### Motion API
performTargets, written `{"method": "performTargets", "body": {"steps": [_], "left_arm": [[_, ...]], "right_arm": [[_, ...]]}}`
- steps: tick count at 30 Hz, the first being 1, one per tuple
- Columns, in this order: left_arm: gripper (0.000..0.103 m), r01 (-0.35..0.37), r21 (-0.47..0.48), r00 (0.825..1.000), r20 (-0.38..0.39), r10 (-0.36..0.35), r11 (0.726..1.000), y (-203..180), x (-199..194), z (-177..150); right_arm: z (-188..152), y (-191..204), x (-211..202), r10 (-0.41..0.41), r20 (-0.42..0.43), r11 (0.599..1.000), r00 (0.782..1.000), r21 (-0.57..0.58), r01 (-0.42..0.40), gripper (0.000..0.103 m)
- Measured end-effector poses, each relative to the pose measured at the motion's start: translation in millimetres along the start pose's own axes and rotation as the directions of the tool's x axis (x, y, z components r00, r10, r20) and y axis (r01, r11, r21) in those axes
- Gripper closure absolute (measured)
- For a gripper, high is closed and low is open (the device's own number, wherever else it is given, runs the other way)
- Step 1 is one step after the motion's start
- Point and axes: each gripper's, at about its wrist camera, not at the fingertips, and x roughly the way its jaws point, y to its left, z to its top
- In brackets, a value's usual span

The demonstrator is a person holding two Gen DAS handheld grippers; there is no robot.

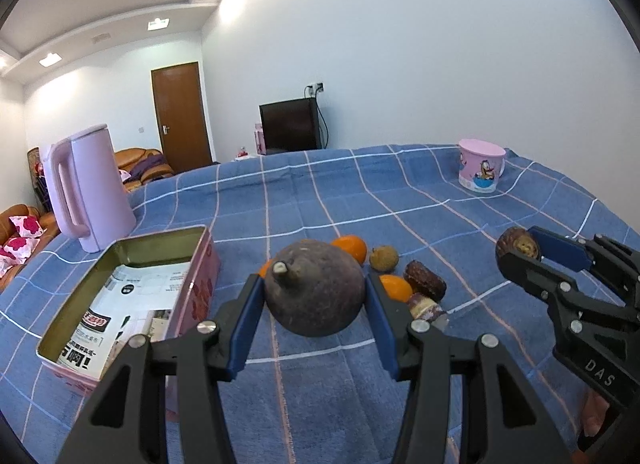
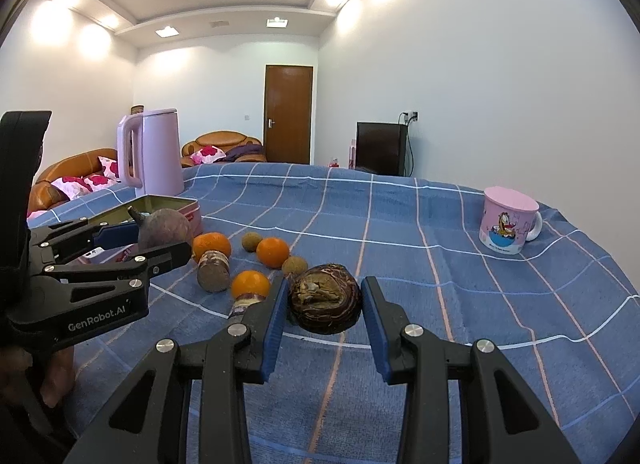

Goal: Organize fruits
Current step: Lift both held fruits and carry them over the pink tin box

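Blue pads are clamping a fruit in each gripper above the checked tablecloth (image 1: 320,404).

The left gripper (image 1: 315,306) is pinching a large dark purple fruit with a stub stem (image 1: 314,288) squarely between its fingertips, just beside the open pink tin (image 1: 196,296). The right gripper (image 2: 325,310) is squeezing a smaller brown wrinkled fruit (image 2: 325,298) between its pads. Oranges (image 2: 273,251), longans (image 2: 295,265) and cut purple pieces (image 2: 214,272) are lying on the cloth between the two.
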Motion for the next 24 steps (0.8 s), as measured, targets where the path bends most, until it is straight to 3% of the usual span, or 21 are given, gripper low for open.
{"method": "performTargets", "body": {"steps": [9,24], "left_arm": [[0.050,-0.020,-0.007,0.999,0.026,0.020,1.000,10,-7,5],[0.050,-0.122,-0.068,0.993,-0.010,0.121,0.990,52,-7,7]], "right_arm": [[3,3,2,0.020,-0.015,1.000,1.000,-0.001,-0.020,0.064],[34,45,26,0.175,-0.044,0.984,0.984,-0.023,-0.176,0.064]]}}
